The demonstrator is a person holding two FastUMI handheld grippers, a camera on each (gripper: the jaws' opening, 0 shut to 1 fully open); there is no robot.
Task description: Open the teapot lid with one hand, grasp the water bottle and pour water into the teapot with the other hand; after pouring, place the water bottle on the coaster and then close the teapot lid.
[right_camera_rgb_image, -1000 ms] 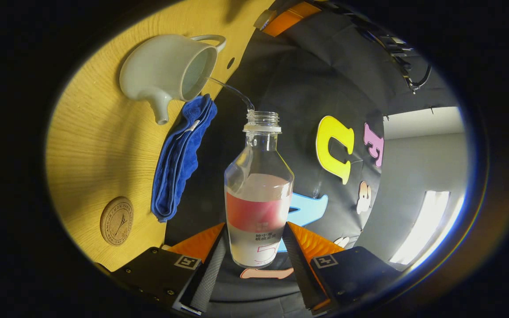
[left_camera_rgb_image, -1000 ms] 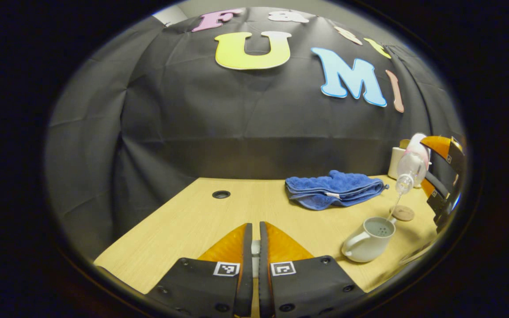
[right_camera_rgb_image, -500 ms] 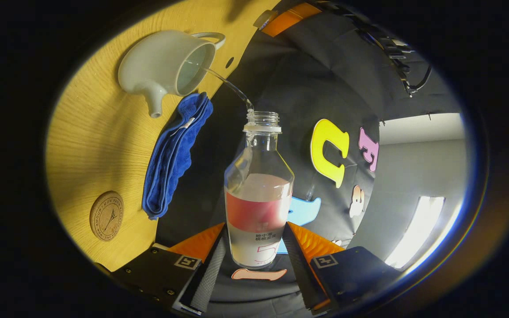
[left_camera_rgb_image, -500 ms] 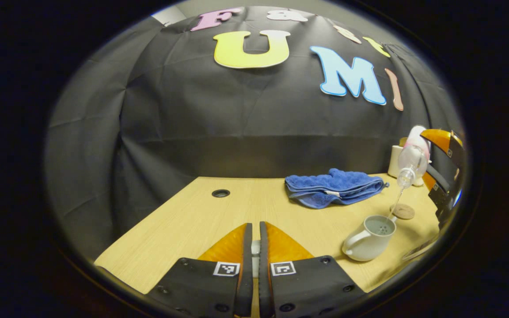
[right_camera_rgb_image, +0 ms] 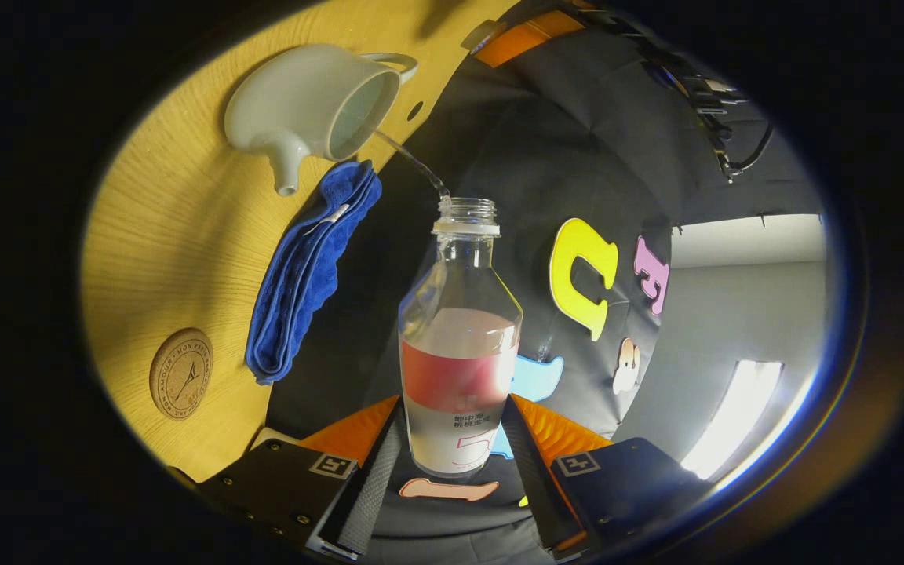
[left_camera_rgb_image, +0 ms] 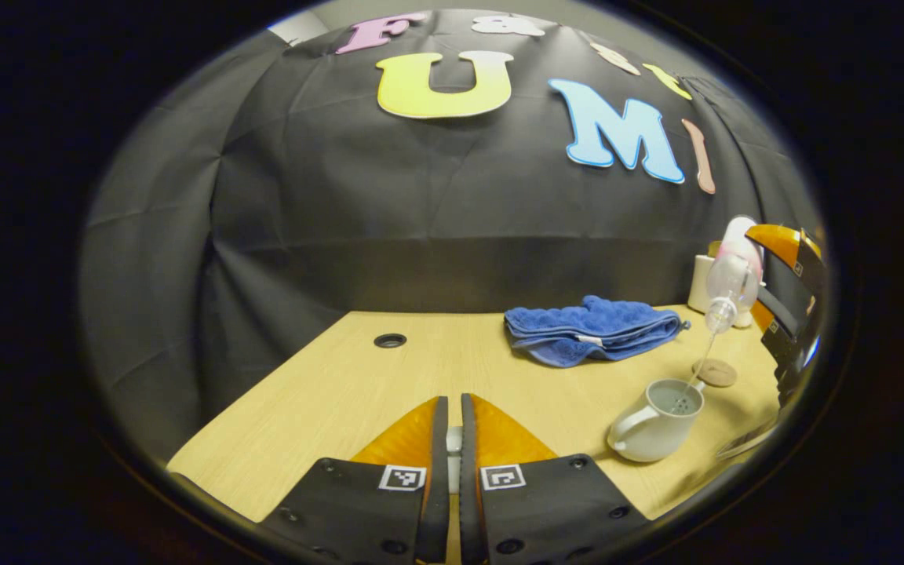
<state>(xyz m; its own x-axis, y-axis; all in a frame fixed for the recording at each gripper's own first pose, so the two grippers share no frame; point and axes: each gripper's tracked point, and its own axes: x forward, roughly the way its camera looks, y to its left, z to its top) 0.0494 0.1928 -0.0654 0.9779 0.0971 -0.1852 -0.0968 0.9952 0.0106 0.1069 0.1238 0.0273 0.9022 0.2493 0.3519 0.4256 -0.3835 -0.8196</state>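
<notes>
Left gripper view: the left gripper (left_camera_rgb_image: 453,439) sits at 6 o'clock above the pale wood worktop (left_camera_rgb_image: 358,392), its fingers nearly together with a small white piece, probably the teapot lid (left_camera_rgb_image: 453,449), pinched between them. A round hole (left_camera_rgb_image: 390,340) lies at 11 o'clock, a folded blue towel (left_camera_rgb_image: 589,329) at 2 o'clock. Lidless white teapot (left_camera_rgb_image: 654,420) stands at 3 o'clock; above it the tilted water bottle (left_camera_rgb_image: 728,284) sends a thin stream (left_camera_rgb_image: 695,369) into its opening, with the cork coaster (left_camera_rgb_image: 715,372) just beyond.

Right gripper view: coaster (right_camera_rgb_image: 180,373) at 9 o'clock, towel (right_camera_rgb_image: 311,267) and teapot (right_camera_rgb_image: 311,110) toward 11 o'clock. The right gripper (right_camera_rgb_image: 452,451) clamps both fingers on the bottle (right_camera_rgb_image: 460,353), whose mouth points to 12 o'clock, stream (right_camera_rgb_image: 413,161) arcing to the teapot.
</notes>
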